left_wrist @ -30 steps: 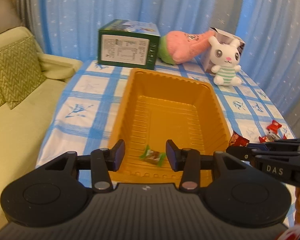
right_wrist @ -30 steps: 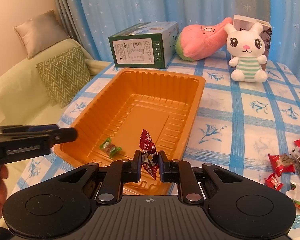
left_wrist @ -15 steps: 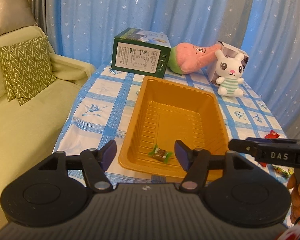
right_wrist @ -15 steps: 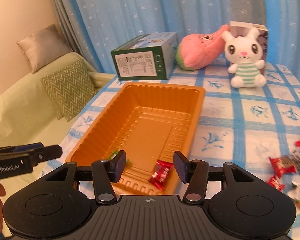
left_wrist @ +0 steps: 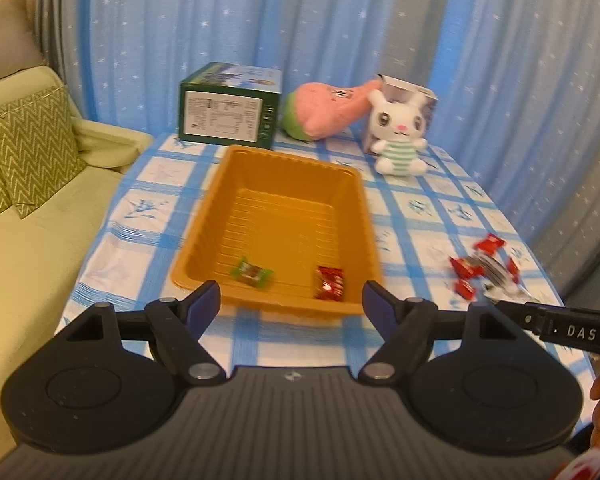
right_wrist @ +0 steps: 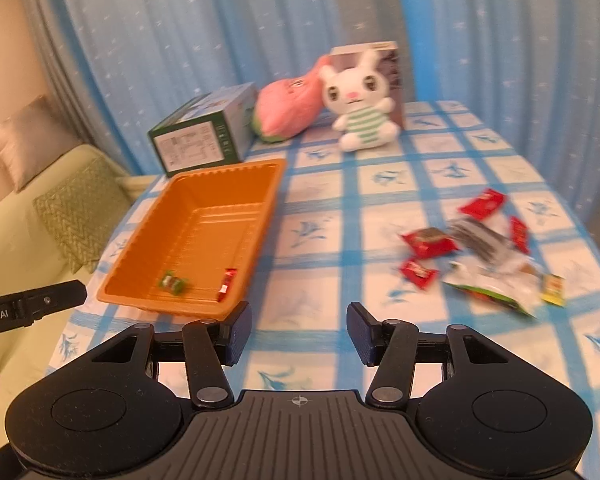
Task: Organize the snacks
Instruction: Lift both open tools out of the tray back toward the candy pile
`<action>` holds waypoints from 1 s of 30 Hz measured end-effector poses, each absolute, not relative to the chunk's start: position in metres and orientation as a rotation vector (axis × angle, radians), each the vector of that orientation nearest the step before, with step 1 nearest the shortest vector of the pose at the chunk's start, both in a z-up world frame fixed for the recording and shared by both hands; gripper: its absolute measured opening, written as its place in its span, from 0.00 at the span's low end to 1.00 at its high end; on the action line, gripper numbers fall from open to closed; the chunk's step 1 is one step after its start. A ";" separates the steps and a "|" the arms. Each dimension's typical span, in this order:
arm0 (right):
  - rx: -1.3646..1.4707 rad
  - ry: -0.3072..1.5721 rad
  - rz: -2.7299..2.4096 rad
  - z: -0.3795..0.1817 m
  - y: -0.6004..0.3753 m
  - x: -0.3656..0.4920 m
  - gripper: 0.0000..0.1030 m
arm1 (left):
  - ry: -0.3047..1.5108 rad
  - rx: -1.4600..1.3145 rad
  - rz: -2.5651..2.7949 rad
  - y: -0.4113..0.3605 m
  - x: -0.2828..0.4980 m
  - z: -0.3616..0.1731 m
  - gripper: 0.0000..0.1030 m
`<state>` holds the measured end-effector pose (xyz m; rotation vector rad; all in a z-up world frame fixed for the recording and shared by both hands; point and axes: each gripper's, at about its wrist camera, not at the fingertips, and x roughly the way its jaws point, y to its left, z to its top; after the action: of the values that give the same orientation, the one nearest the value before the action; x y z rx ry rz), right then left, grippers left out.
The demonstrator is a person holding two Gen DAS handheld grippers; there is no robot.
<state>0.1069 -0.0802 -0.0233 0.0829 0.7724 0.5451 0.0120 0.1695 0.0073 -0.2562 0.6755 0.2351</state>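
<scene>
An orange tray (left_wrist: 284, 168) (right_wrist: 228, 172) sits on the blue-checked table. A green-wrapped candy (left_wrist: 251, 274) (right_wrist: 172, 282) and a red-wrapped candy (left_wrist: 329, 289) (right_wrist: 227, 280) lie at its near end. My left gripper (left_wrist: 291, 306) is open and empty, held back from the tray's near rim. My right gripper (right_wrist: 298, 330) is open and empty, right of the tray's near corner. A pile of loose snacks (right_wrist: 476, 256) (left_wrist: 484, 270), mostly red packets, lies on the table to the right.
A green box (left_wrist: 230, 106), a pink plush (left_wrist: 328, 114) and a white bunny plush (left_wrist: 398, 136) in front of a small box stand at the table's far end. A green sofa with a zigzag cushion (left_wrist: 24, 152) is left of the table. Blue curtains hang behind.
My right gripper opened and dropped the red candy into the tray, then swung right toward the snack pile. My left gripper opened wider and pulled back from the tray.
</scene>
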 end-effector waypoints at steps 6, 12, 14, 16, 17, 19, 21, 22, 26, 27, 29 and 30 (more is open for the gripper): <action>0.100 0.755 0.489 -0.013 -0.117 0.086 0.51 | 0.684 -0.224 0.188 0.135 0.004 0.013 0.75; 0.100 0.737 0.443 -0.009 -0.147 0.071 0.51 | 0.699 -0.207 0.144 0.106 0.001 0.013 0.76; 0.107 0.731 0.423 -0.008 -0.157 0.069 0.51 | 0.701 -0.200 0.130 0.098 0.002 0.013 0.77; 0.117 0.729 0.404 -0.007 -0.168 0.068 0.51 | 0.699 -0.195 0.114 0.090 0.004 0.014 0.77; 0.121 0.728 0.393 -0.006 -0.173 0.068 0.51 | 0.698 -0.192 0.108 0.086 0.005 0.015 0.78; 0.128 0.724 0.371 -0.006 -0.184 0.067 0.51 | 0.696 -0.187 0.093 0.078 0.008 0.015 0.79; 0.136 0.719 0.350 -0.006 -0.195 0.067 0.51 | 0.699 -0.183 0.078 0.070 0.011 0.014 0.79; 0.140 0.716 0.339 -0.006 -0.200 0.067 0.51 | 0.701 -0.178 0.070 0.066 0.012 0.013 0.79; 0.155 0.703 0.298 -0.006 -0.219 0.070 0.51 | 0.712 -0.167 0.041 0.052 0.020 0.009 0.79; 0.159 0.703 0.290 -0.006 -0.223 0.071 0.51 | 0.714 -0.164 0.035 0.049 0.022 0.008 0.79; 0.166 0.702 0.273 -0.007 -0.232 0.073 0.51 | 0.718 -0.159 0.022 0.043 0.026 0.006 0.79; 0.170 0.702 0.265 -0.008 -0.236 0.075 0.51 | 0.720 -0.154 0.017 0.041 0.028 0.006 0.79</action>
<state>0.0750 -0.2356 -0.0078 0.1700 0.7022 0.2653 0.0279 0.0407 0.0057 -0.1542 0.7196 0.0171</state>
